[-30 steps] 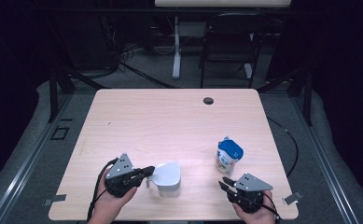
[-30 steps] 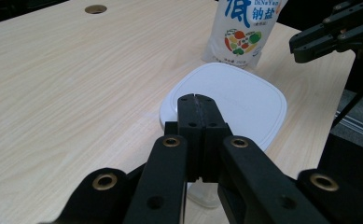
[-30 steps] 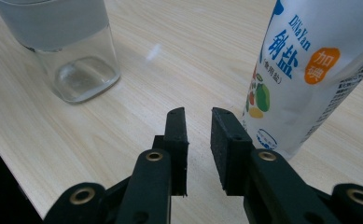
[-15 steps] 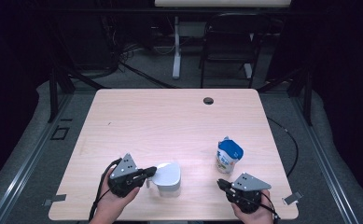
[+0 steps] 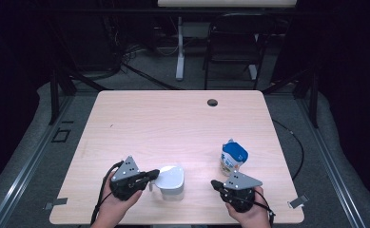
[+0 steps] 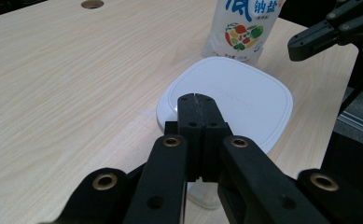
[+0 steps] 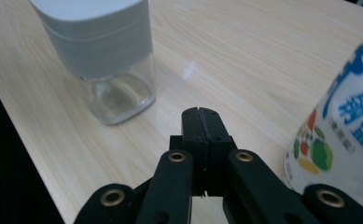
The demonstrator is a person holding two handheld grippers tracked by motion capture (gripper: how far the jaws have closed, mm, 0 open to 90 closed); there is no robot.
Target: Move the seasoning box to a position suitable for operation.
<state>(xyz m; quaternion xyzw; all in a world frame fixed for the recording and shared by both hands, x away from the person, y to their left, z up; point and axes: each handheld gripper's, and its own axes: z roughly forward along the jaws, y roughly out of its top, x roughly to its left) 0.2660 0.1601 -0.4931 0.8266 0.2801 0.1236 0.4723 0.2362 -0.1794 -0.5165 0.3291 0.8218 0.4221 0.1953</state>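
Near the front edge of the wooden surface (image 5: 173, 123), the left claw (image 5: 154, 176) sits w/ its tips right at the white lid (image 5: 170, 175) of a jar (image 5: 171, 186). Seen along the left claw (image 6: 198, 100) in its own view, both jaws are pressed flat together w/ nothing between them, and the tips lie over the near rim of the lid (image 6: 237, 100); whether they actually touch it can't be told. Below the lid, a bit of the clear glass body shows just under the claw.

Across from it, the right claw (image 5: 214, 183) is also fully closed on nothing (jaws meet in a thin seam in the right gripper view). Ahead and to the left of the right claw (image 7: 201, 114) stands the jar (image 7: 105, 60), white cap on top, clear glass base resting on the surface (image 7: 244, 51), near but apart from the tips. Just beside that claw on its right stands a white and blue pouch (image 7: 345, 126) w/ printed fruit and veg pics, upright, not touched.

From the high view the pouch (image 5: 232, 157) stands just beyond the right claw, well apart from the left one. Past the lid in the left gripper view, the pouch (image 6: 244, 28) rises upright, and the other claw's dark linkage (image 6: 335, 30) shows at upper right.
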